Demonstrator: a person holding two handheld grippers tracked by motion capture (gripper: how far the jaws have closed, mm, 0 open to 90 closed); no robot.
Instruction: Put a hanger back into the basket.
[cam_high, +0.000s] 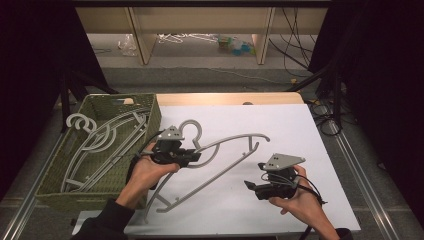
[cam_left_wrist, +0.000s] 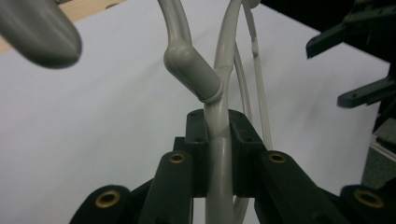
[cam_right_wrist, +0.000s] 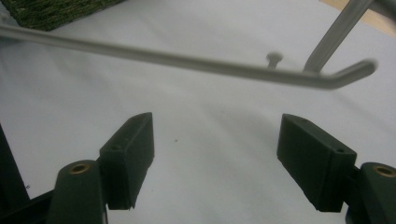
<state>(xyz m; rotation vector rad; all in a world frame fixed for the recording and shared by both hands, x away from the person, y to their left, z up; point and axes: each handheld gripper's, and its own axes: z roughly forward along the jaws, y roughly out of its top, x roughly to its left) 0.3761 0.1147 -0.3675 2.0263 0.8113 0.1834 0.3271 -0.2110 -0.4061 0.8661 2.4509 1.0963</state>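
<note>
1. High view: hanger (cam_high: 220, 160) lies across the white sheet (cam_high: 300, 125) at mid-table, hook toward 12, w/ my left gripper (cam_high: 192, 157) clamped on its arm just below the neck.
2. My right gripper (cam_high: 252, 187), at 4 o'clock from the hanger, has jaws wide apart, nothing between.
3. Looks light, stiff plastic, smooth, so prob. slippery; I'd grip near the neck, as now, for balance.
4. Basket (cam_high: 150, 107) at 9 o'clock holds more hangers (cam_high: 107, 137).
5. Sheet flat, matte. Room dim, shelf at 12.
</note>
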